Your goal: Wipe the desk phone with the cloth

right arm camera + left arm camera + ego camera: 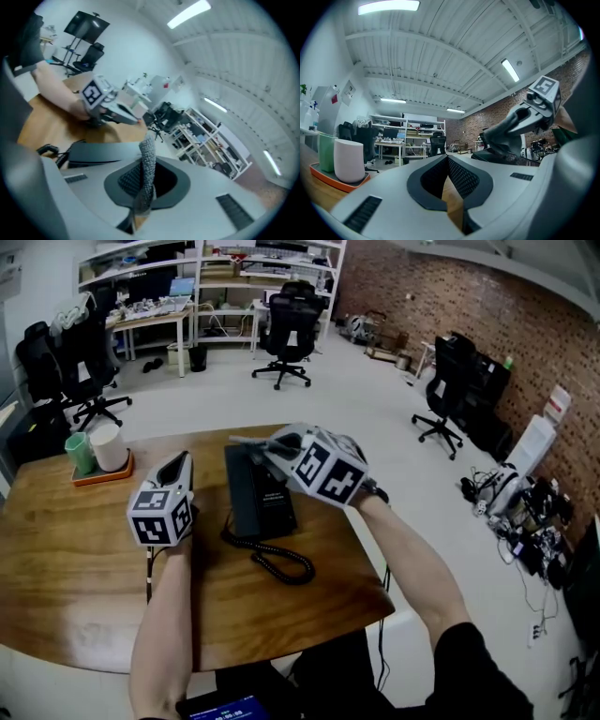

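Note:
The black desk phone (258, 491) lies on the wooden table (75, 559), its coiled cord (277, 563) looping toward me. My right gripper (242, 441) reaches from the right over the phone's far end. It is shut on a grey knitted cloth (148, 168), which stands up between the jaws in the right gripper view, just above the phone (96, 152). My left gripper (178, 458) rests to the left of the phone, pointing away from me. Its jaws are shut and hold nothing (447, 161).
An orange tray (98, 474) with a green cup (80, 452) and a white cup (110, 446) sits at the table's far left. The table's right edge runs close to the phone. Office chairs (286, 329) and desks stand on the floor beyond.

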A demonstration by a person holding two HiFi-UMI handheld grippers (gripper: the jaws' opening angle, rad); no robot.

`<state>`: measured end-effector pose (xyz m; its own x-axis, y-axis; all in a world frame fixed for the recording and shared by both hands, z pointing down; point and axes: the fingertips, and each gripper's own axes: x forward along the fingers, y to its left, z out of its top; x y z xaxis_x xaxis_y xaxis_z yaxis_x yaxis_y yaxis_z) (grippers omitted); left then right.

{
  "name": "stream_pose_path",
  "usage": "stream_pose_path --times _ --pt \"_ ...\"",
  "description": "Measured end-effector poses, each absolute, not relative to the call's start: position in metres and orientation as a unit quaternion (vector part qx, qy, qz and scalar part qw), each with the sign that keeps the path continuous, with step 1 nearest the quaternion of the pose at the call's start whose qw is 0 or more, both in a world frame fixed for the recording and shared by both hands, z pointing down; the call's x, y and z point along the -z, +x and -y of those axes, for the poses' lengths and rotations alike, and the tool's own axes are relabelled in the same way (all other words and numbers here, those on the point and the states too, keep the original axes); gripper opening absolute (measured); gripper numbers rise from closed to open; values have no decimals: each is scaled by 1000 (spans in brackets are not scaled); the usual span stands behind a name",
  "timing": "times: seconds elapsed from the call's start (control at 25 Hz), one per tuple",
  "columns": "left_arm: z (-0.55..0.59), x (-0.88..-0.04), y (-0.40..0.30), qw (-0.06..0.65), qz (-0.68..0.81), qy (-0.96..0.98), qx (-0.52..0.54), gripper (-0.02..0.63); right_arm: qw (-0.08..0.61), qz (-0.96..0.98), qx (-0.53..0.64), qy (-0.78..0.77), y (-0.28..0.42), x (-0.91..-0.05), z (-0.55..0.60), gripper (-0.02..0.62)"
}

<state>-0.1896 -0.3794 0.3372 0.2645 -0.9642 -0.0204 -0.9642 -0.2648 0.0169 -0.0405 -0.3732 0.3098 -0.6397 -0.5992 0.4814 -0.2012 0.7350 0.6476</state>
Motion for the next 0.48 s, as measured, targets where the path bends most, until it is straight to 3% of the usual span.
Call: stream_pose_path --times 0.16,0.48 --pt "379 -337 -190 1 606 795 14 -11 361 840 277 297 -52 -305 424 25" --pt "379 -334 -190 -2 606 795 14 -11 450 814 299 211 -47 -353 401 25"
